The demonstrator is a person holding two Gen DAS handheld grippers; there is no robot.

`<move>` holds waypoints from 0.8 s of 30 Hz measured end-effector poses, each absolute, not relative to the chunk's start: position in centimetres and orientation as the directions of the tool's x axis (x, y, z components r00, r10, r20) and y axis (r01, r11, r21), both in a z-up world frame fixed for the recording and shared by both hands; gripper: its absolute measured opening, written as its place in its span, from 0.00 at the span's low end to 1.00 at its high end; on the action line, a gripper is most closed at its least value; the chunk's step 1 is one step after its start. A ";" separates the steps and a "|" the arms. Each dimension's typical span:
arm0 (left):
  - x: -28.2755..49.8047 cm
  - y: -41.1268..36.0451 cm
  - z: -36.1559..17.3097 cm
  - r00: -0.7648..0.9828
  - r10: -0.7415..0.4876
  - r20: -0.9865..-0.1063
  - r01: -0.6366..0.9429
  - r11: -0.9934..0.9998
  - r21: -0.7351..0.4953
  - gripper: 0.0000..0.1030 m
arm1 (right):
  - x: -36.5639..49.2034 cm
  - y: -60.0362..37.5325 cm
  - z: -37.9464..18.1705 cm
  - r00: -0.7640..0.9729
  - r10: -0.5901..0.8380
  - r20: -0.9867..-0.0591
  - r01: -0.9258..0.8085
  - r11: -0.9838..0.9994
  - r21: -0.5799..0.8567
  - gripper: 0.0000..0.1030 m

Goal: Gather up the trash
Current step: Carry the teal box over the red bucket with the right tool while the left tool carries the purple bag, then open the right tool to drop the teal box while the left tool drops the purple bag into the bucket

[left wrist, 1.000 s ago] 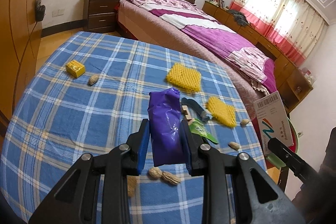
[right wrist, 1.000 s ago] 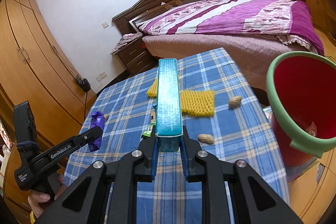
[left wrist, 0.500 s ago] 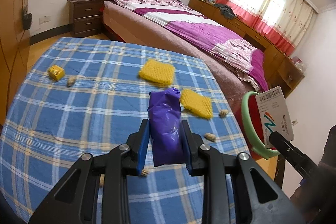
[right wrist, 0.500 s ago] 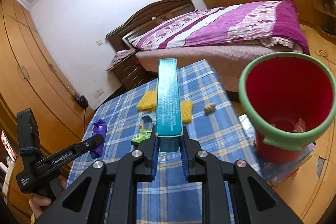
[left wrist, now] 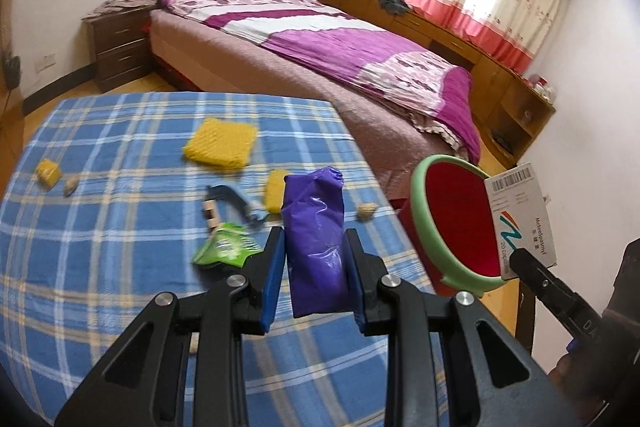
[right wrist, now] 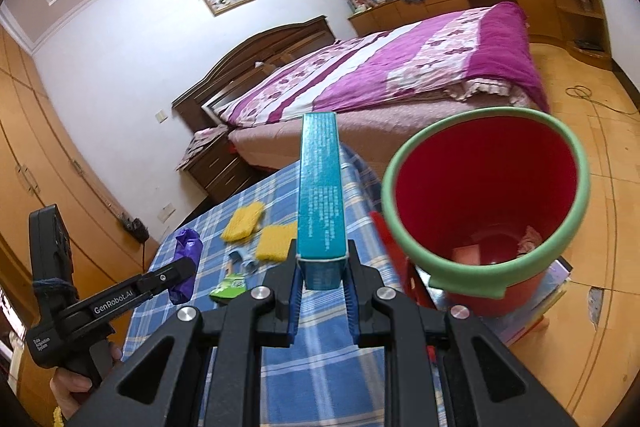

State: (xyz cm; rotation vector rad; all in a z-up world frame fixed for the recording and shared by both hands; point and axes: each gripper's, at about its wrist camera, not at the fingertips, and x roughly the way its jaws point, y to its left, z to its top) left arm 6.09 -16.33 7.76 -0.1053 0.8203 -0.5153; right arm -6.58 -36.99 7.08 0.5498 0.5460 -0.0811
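Note:
My left gripper (left wrist: 314, 259) is shut on a crumpled purple bag (left wrist: 314, 227) and holds it above the blue plaid table (left wrist: 100, 247); the bag also shows in the right wrist view (right wrist: 185, 267). My right gripper (right wrist: 322, 267) is shut on a teal medicine box (right wrist: 322, 203), held just left of the red bucket with a green rim (right wrist: 486, 195). The bucket (left wrist: 456, 223) stands off the table's right edge, with the box (left wrist: 520, 215) in front of it. Some trash lies in the bucket's bottom.
On the table lie yellow foam nets (left wrist: 220, 145), a small yellow block (left wrist: 48, 173), a green wrapper (left wrist: 224, 247), a blue clip (left wrist: 236, 205) and peanuts (left wrist: 366, 211). A bed (left wrist: 320, 43) stands behind the table, a nightstand (left wrist: 116, 47) at far left.
Both grippers have moved right toward the bucket with their loads. The bucket now looms larger in both views, and the box stands beside its rim.

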 end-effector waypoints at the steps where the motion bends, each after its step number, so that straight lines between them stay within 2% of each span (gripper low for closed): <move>1: 6.2 -16.9 7.8 0.563 -0.483 -0.671 0.406 0.869 -0.284 0.29 | -6.7 -37.4 7.1 0.855 0.062 -0.515 0.225 0.851 0.475 0.20; 24: 6.1 -29.4 6.6 0.440 -0.554 -0.707 0.596 0.769 -0.231 0.29 | -8.4 -46.0 3.9 0.825 -0.060 -0.563 0.400 0.766 0.504 0.20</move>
